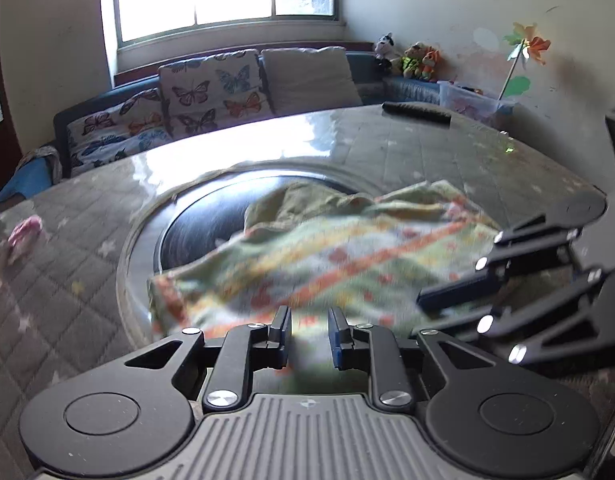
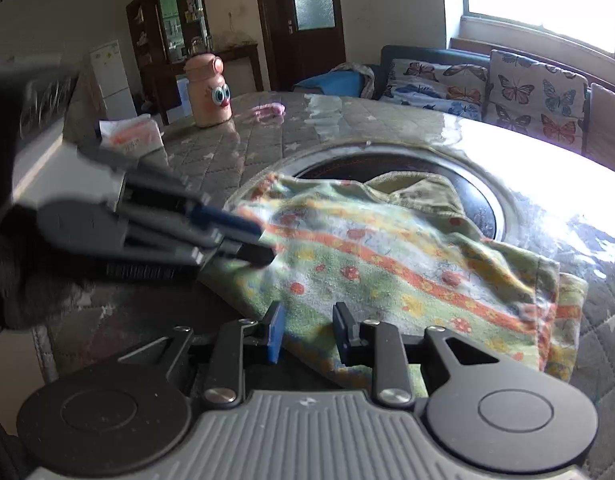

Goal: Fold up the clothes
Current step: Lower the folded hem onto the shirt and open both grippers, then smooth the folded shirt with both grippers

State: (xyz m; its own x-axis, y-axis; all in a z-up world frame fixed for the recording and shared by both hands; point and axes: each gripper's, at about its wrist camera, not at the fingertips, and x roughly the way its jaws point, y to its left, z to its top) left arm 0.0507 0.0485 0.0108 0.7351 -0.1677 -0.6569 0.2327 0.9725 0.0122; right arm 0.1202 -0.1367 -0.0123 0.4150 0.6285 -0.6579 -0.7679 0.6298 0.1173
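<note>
Our left claw (image 1: 307, 336) and right claw (image 2: 307, 334) each stand part open with the towel's (image 2: 387, 264) near edge between the jaws; whether they pinch it we cannot tell. The towel lies ahead on the table (image 2: 387, 120), its stripes running crosswise, nearer the right claw.

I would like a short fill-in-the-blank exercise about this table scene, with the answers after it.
1. The cloth lies partly over a round black ____.
2. The sofa cushions show printed ____.
3. The peach bottle stands ____ on the table.
4. Under the window, plush toys sit beside a paper ____.

Answers: plate; butterflies; upright; pinwheel
</note>
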